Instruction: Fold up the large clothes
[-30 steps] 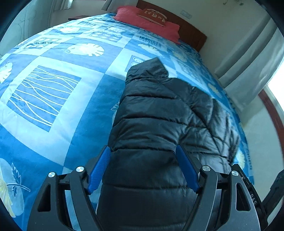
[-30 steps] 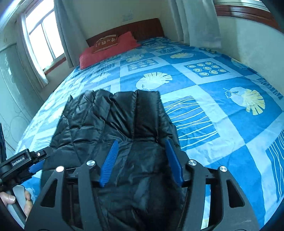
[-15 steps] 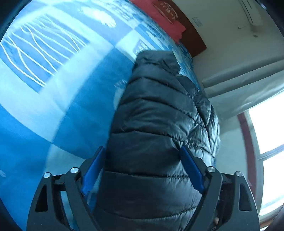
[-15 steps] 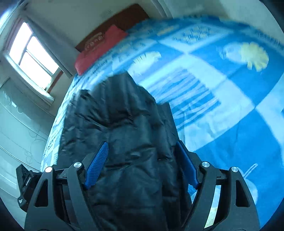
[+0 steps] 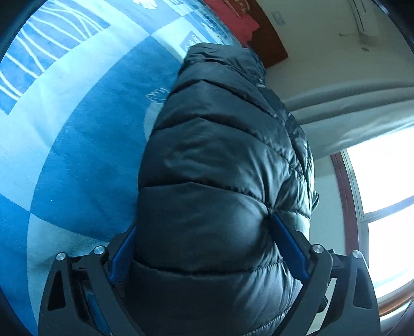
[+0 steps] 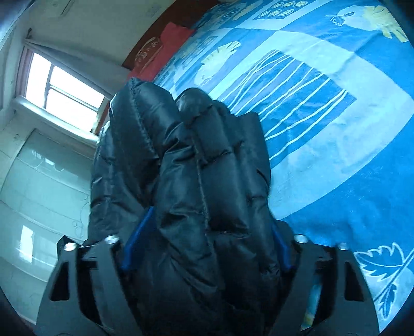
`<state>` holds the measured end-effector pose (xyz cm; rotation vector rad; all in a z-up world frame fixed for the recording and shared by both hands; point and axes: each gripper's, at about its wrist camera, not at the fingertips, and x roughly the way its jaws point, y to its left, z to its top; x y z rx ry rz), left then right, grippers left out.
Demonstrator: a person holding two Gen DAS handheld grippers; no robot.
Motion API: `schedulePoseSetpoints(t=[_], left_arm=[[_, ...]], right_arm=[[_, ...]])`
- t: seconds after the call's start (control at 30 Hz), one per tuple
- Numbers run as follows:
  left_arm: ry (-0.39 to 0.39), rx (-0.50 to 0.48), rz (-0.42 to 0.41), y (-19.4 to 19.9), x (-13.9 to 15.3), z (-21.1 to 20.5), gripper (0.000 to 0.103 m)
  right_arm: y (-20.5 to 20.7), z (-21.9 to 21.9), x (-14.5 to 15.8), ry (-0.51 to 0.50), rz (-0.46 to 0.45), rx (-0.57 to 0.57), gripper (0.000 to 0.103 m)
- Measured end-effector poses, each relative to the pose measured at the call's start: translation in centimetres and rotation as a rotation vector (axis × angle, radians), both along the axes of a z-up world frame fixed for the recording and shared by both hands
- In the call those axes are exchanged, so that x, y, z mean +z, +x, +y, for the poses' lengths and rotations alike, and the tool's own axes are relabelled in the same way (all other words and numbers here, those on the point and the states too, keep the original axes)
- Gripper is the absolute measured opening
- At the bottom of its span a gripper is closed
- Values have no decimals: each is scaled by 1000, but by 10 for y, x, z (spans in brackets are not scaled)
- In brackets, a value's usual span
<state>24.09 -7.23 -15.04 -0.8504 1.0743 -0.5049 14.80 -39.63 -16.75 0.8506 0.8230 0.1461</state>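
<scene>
A bed is covered by a blue and pale-blue patchwork bedspread [image 6: 323, 108] printed with white wavy lines and leaf shapes. At its far end lies a red rectangular pillow [image 6: 160, 49] against a dark brown wooden headboard [image 5: 269, 44]. Pale grey curtains [image 5: 349, 113] hang beside a bright, wood-framed window [image 5: 383, 193]. A white wall-mounted air conditioner [image 5: 364, 18] sits high on the cream wall.

Daylight pours in from the window [image 5: 388, 181], so bright it turns plain white, off to the side of the left claw [image 5: 207, 248]. The shiny black puffer jacket [image 5: 220, 168] glints softly. Everything looks cool and blue. Edges bend round and go dark; the right claw's [image 6: 204, 240] picture is slightly blurry
</scene>
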Motion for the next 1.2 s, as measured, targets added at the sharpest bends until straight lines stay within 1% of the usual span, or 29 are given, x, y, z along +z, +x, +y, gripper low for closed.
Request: schedulePoseSetpoints(t=[0.07, 0.13, 0.2, 0.27, 0.4, 0.53, 0.6, 0.7, 0.8, 0.83, 0.9, 0.93, 1.0, 1.07, 1.13, 1.2], left_arm=[[-17, -5, -5, -2, 3, 0, 85], [-35, -5, -8, -2, 5, 3, 81], [-41, -4, -22, -5, 9, 10, 79], [-29, -2, -49, -7, 17, 16, 79], [-19, 25, -94, -14, 33, 44, 79], [13, 75, -127, -22, 50, 84, 78], [30, 101, -132, -27, 53, 104, 78], [43, 135, -114, -32, 45, 129, 78], [17, 162, -69, -27, 25, 141, 77], [1, 163, -57, -26, 19, 145, 77], [0, 164, -55, -25, 14, 143, 77], [-1, 160, -57, -25, 14, 141, 78], [-8, 150, -57, -26, 17, 142, 79], [-15, 140, -57, -29, 20, 145, 79], [-25, 144, -50, -36, 21, 159, 79], [-41, 154, -58, -47, 25, 171, 79]], right_arm=[[-3, 3, 1, 19, -23, 2, 55], [-6, 8, 5, 16, -41, 3, 48], [-7, 15, 10, 17, -62, 4, 44], [-7, 24, 15, 33, -82, 11, 41], [4, 57, 25, 68, -126, 52, 40], [19, 90, 25, 110, -140, 106, 39], [28, 110, 21, 128, -136, 133, 39], [37, 135, 11, 143, -114, 162, 39], [44, 146, 7, 125, -94, 159, 40], [47, 145, 8, 115, -88, 158, 41], [49, 146, 10, 82, -64, 152, 48], [48, 147, 12, 74, -56, 151, 55], [48, 141, 13, 60, -34, 156, 63], [45, 137, 15, 41, -26, 168, 74], [37, 132, 18, 12, -23, 183, 78], [24, 126, 21, 6, -28, 197, 79]])
